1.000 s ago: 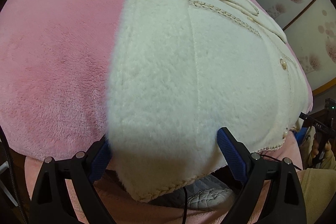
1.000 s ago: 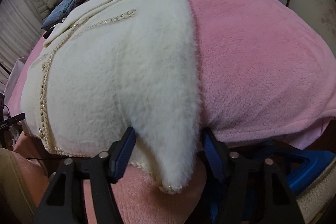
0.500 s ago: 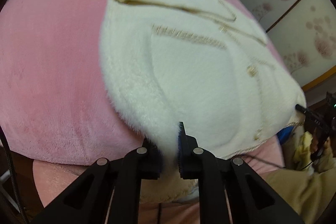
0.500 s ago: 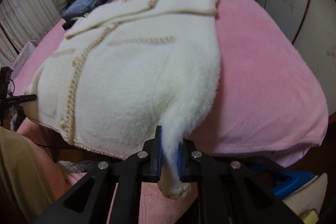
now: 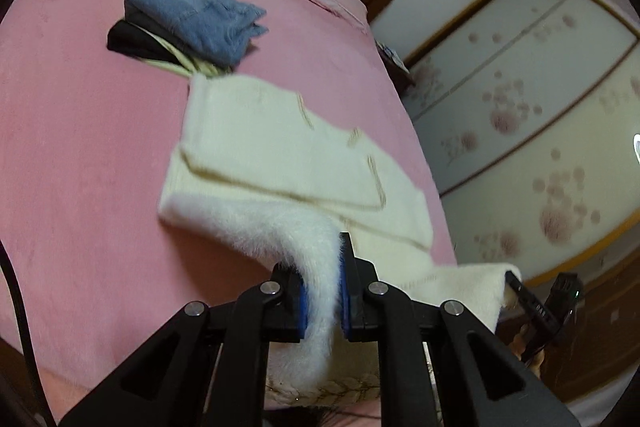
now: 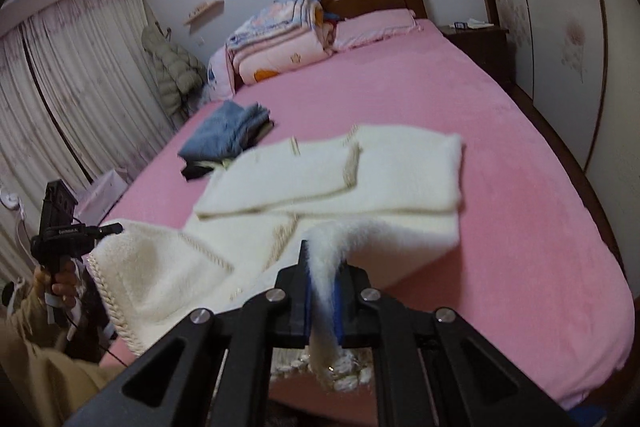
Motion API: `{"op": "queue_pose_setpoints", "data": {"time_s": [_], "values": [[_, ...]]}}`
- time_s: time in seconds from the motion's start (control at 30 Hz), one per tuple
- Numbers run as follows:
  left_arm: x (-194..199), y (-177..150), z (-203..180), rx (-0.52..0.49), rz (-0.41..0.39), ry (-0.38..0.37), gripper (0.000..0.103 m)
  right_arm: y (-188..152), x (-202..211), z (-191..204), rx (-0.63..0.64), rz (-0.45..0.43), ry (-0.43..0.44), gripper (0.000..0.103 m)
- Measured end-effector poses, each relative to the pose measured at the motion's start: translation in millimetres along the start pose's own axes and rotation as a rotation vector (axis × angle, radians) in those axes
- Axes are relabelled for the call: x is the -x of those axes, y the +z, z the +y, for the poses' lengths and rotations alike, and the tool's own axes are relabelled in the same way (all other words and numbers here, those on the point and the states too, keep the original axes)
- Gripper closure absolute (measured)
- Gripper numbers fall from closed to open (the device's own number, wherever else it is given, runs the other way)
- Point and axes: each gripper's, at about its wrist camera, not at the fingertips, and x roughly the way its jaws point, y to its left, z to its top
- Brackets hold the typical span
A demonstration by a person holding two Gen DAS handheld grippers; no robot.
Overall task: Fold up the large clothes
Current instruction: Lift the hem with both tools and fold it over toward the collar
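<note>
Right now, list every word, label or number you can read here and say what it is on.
"DAS", roughly: small white letters on the right claw, its jaws closing on the white jacket.
White label on the left claw: too blurred to read.
Nothing else legible.

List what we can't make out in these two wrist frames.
- Fluffy cream jacket: left wrist view, motion blur hides its trim and buttons.
- Jacket hem: right wrist view, hidden under the right tongs.
- Black garment: covered by folded blue jeans.
- Left tongs: cut off by the bottom edge.
</note>
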Motion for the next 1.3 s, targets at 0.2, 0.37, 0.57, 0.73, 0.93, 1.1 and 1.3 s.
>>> {"op": "queue_pose_setpoints", "data": {"time_s": [0.2, 0.37, 0.57, 0.73, 0.93, 1.1, 1.3], "values": [[-52.2, 80.3, 18.3, 0.126, -0.045, 0.050, 0.093, 71.2, -52.2, -33.9, -0.150, -0.072, -0.005, 0.096], [-142.6, 138.5, 53.6, 0.248, -0.029, 0.154, 0.093, 118.3, -132.4, -81.1, -0.333, -0.045, -0.098, 0.096], [-232.5, 170.3, 97.8, 0.341, 0.060, 0.219, 0.079, 132.9, -247.4, -140.3, -0.502, 0.113, -0.218, 0.091], [-245.5, 180.4, 109.7, 0.317, 0.040, 0.241, 0.075, 129.1, -281.6, -143.7, -0.446, 0.113, -0.313, 0.065], [-234.6, 179.1, 90.0, 0.109, 0.036, 0.232, 0.074, 134.3, -274.0, -143.1, -0.304, 0.070, -0.310, 0.053], [-216.0, 186.7, 77.3, 0.050, -0.013, 0.146, 0.071, 131.1, -260.2, -144.7, -0.213, 0.084, -0.285, 0.053], [-175.4, 186.7, 54.4, -0.091, -0.197, 0.187, 0.038, 121.8, -247.0, -125.7, -0.090, 0.079, -0.303, 0.053]]}}
